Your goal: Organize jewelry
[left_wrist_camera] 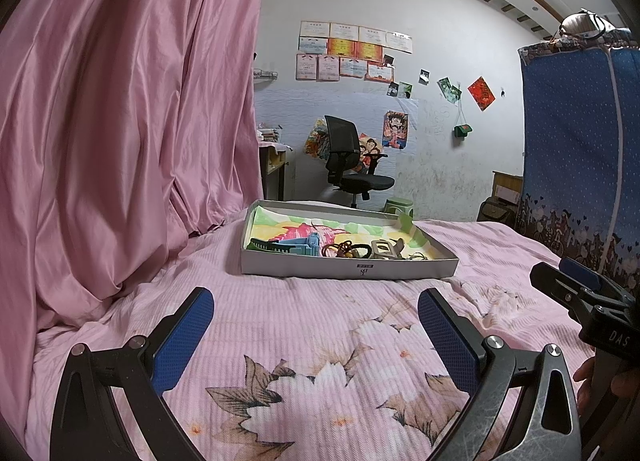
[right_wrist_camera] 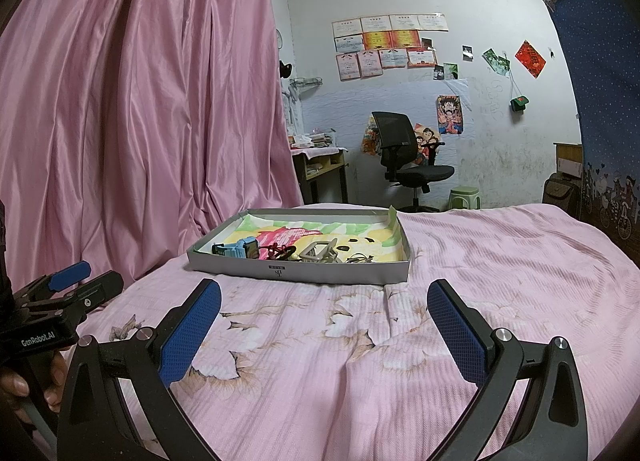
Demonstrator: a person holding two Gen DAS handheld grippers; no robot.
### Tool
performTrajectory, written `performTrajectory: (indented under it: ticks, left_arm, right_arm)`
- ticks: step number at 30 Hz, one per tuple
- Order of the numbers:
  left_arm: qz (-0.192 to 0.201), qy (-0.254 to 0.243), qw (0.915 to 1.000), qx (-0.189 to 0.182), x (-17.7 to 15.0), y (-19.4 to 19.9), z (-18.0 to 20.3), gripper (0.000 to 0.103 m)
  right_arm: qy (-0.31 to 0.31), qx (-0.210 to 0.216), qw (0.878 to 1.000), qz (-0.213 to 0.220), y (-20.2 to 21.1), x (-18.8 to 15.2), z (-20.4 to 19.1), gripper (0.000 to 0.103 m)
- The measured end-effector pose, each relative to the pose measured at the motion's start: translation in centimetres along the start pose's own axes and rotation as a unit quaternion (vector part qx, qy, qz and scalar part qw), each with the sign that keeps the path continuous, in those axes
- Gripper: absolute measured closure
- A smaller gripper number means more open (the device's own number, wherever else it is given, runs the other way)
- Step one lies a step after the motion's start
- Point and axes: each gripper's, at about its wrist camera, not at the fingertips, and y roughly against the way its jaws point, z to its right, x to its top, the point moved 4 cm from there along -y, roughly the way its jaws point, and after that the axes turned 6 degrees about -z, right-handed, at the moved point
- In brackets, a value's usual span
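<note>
Jewelry (right_wrist_camera: 316, 253) is sitting bunched along the near wall of the tray (right_wrist_camera: 300, 274) on the bed (right_wrist_camera: 500, 261), straight ahead of both tools. Left tool (left_wrist_camera: 316, 337) and right tool (right_wrist_camera: 324, 331) are hovering spread wide, gripping nothing; right looks slightly nearer.

Both grippers (left_wrist_camera: 316, 335) (right_wrist_camera: 324, 327) — black frames, blue textured pads (left_wrist_camera: 182, 341), silver screws (left_wrist_camera: 493, 341); white lettering "GenRobot.AI" (right_wrist_camera: 38, 341) on one body.
</note>
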Motion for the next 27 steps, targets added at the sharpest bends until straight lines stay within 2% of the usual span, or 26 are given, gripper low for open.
performTrajectory:
  ticks: [27]
  left_arm:
    - [0.002,0.013,0.9999,0.007,0.59,0.27,-0.39,0.000]
  right_arm:
    - [0.000,0.000,1.000,0.000,0.00,0.06,0.01,0.002]
